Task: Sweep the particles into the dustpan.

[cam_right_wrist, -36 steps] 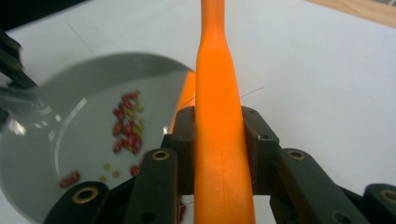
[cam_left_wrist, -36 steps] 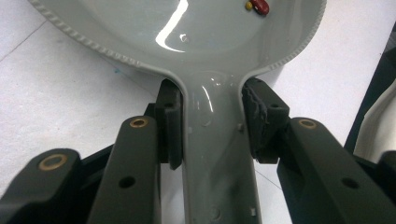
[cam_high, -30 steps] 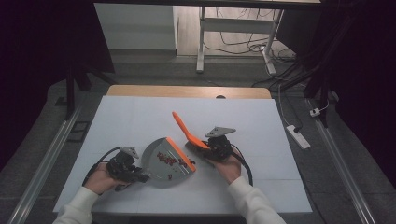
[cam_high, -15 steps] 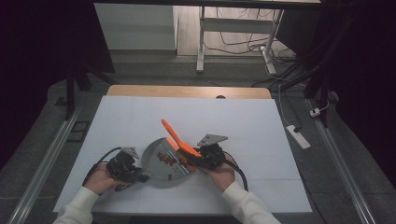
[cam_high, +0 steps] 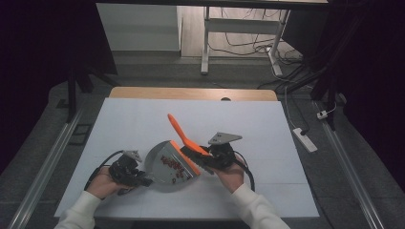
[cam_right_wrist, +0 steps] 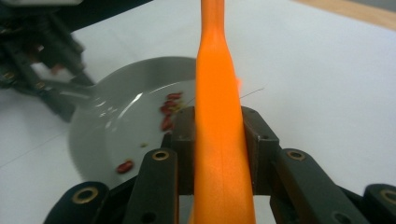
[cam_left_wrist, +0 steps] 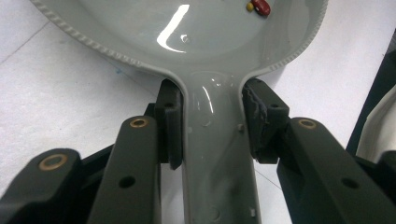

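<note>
both grippers are clamping: left gripper [cam_left_wrist: 210, 135] is squeezing the grey dustpan [cam_high: 167, 167] handle near the table's front edge, right gripper [cam_right_wrist: 219, 140] is gripping the orange brush [cam_high: 184, 138] (handle tilting up, away from the person) over the pan's beans [cam_high: 173, 164].

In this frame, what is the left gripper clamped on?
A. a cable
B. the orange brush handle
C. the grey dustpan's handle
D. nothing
C: in the left gripper view, the left gripper has its pads pressed on both sides of the grey dustpan's handle.
</note>
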{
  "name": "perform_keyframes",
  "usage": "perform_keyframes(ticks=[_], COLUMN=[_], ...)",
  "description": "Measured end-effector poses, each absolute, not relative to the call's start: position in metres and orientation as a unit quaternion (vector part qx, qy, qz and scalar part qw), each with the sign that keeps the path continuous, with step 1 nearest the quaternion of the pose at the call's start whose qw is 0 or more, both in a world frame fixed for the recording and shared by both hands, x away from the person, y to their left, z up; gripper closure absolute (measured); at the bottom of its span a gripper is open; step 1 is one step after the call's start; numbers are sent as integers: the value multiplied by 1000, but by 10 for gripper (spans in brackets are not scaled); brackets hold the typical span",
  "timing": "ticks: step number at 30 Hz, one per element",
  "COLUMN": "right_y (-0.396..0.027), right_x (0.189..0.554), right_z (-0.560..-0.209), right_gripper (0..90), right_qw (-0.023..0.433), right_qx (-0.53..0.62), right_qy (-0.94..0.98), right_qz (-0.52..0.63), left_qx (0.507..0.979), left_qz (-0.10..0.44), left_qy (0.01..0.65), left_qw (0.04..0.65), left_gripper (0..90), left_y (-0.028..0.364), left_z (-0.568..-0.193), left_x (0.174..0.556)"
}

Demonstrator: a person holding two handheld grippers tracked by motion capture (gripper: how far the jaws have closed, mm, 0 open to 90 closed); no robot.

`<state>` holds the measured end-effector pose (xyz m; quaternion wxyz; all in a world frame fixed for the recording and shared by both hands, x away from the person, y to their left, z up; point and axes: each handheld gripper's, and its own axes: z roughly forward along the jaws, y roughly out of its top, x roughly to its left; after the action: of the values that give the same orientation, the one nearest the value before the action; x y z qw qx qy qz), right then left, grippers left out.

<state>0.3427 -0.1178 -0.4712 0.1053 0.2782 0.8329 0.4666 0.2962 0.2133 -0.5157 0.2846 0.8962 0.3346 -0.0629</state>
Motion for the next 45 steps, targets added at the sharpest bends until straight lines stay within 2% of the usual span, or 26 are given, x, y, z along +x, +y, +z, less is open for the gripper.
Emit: perform_keyframes(ticks=[20,45], right_y=[-148,-221], right_x=[350,335], right_z=[-460,-459], right_gripper=[700,700], right_qw=[128,143], right_qx=[282,327], right_qy=[828,807], right_qz=[468,471], left_qx=[881,811], left_qz=[-51,0], left_qy=[347,458], left_qw=[318,366], left_gripper=[621,621], left_y=[217,233], left_z=[-511,-509], left_x=[292,281])
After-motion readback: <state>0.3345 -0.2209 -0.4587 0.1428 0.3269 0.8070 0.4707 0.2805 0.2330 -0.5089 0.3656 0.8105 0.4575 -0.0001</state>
